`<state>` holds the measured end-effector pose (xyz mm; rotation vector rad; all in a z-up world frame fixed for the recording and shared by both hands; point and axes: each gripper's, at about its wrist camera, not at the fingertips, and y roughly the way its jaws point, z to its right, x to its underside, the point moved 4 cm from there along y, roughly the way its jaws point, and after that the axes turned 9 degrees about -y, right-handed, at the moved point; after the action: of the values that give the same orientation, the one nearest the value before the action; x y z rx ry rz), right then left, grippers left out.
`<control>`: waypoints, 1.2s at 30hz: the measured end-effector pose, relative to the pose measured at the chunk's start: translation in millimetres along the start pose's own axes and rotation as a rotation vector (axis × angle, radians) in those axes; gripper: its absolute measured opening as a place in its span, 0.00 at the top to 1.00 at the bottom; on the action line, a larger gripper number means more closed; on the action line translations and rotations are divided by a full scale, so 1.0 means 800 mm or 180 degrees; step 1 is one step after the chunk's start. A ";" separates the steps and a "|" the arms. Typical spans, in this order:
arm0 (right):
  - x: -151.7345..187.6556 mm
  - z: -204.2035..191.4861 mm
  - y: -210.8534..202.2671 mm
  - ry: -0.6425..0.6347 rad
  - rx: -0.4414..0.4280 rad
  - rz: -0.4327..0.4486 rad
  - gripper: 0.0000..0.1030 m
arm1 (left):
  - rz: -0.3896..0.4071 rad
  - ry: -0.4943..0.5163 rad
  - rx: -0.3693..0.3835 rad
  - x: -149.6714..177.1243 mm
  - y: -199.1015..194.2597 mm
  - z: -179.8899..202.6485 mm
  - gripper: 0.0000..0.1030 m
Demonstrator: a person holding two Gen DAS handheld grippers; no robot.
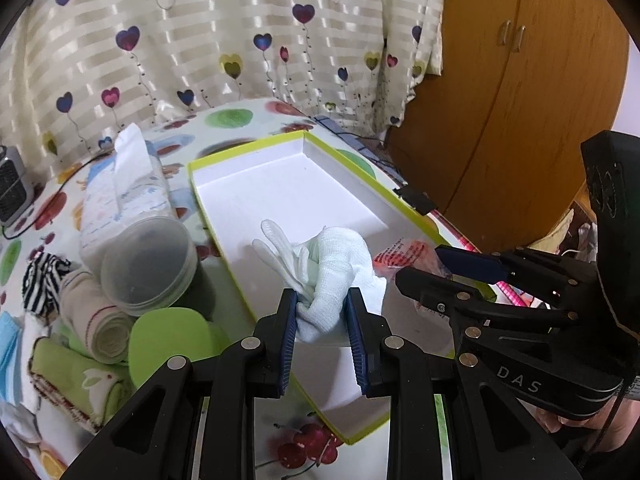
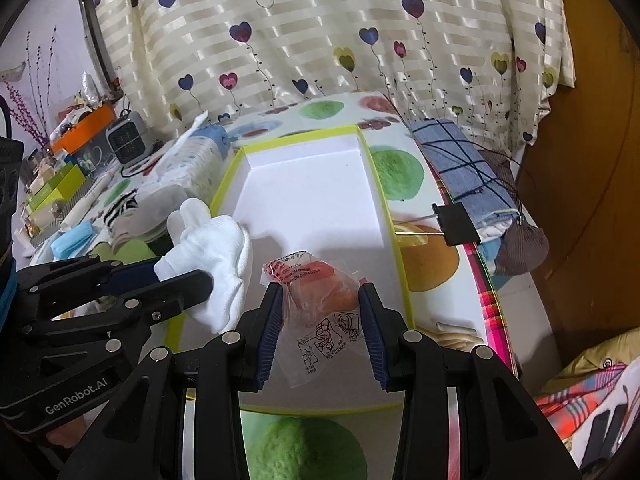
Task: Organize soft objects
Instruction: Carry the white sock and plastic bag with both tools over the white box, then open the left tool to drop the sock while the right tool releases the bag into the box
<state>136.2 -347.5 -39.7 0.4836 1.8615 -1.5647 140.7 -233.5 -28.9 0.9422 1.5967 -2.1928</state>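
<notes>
Left hand-held gripper [image 1: 322,304] pinches the white gloves [image 1: 328,264], jaws narrowly parted around them. Right hand-held gripper [image 2: 320,296] clamps the orange packet [image 2: 320,284] at three o'clock of them, both over the white tray [image 1: 280,192].

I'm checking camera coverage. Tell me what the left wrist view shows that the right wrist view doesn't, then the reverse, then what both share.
Left wrist view only: a rolled beige bandage, a round green lid and a wooden cupboard.

Right wrist view only: a folded blue checked cloth, a black binder clip and an orange box on a cluttered side shelf.

Both: the white tray with a green rim, the left claw shut on a white glove, the right claw shut on an orange packet, the tissue pack and the heart curtain.
</notes>
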 end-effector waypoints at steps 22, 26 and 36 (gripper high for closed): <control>-0.002 0.005 -0.006 -0.0092 0.0208 0.0008 0.52 | 0.0063 0.0003 0.0262 -0.005 -0.002 0.009 0.66; -0.004 0.004 -0.015 -0.0098 0.0230 0.0050 0.52 | 0.0104 0.0006 0.0259 -0.005 -0.012 0.009 0.66; -0.009 -0.015 -0.048 -0.0169 0.0272 0.0175 0.52 | 0.0274 -0.0012 0.0268 0.001 -0.055 0.006 0.66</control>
<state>114.0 -343.7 -5.9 0.5220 1.7330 -1.6101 113.6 -221.8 4.3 1.0104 1.4443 -2.2165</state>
